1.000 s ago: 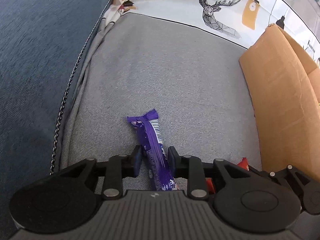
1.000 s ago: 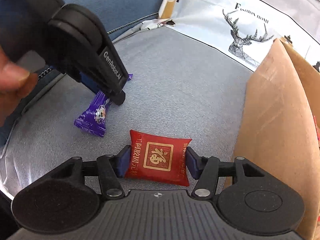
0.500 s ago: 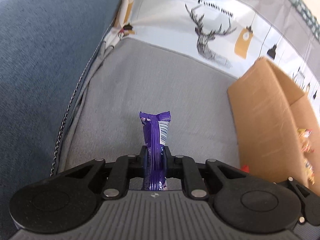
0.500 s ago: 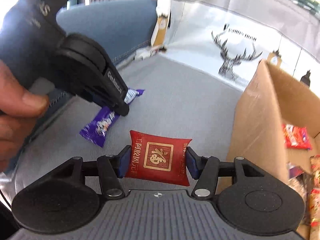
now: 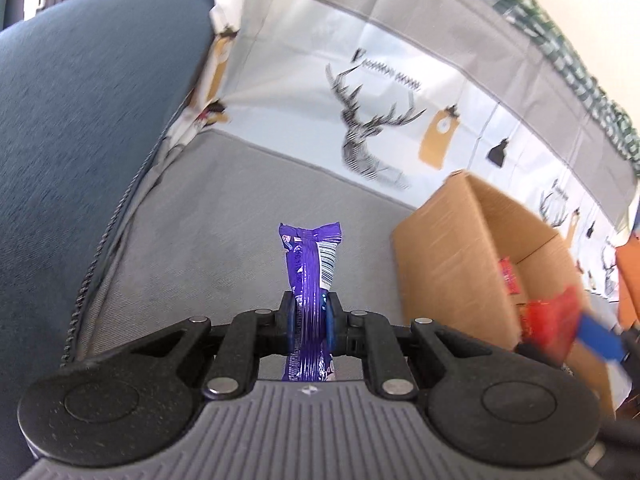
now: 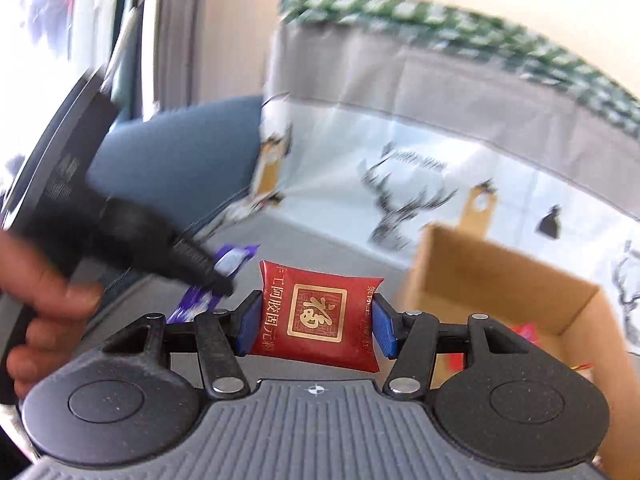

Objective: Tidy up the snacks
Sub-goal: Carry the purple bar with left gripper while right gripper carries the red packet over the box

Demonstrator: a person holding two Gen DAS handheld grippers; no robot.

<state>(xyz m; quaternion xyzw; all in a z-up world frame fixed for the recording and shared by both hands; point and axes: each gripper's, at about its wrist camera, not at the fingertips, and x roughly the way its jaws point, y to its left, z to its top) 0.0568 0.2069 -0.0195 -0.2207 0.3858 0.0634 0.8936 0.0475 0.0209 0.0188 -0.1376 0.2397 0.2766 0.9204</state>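
A: Any writing you can read?
B: The flat red foil packet (image 6: 318, 316) carries a gold-framed 福 and a column reading 阿胶固元.
A: And the purple foil-wrapped bar (image 5: 310, 280)?
B: A barcode only; its lettering, like the deer-print cloth's (image 5: 376, 128), is too blurred.

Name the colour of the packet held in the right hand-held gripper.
The packet is red with gold print, clearest in the right wrist view.
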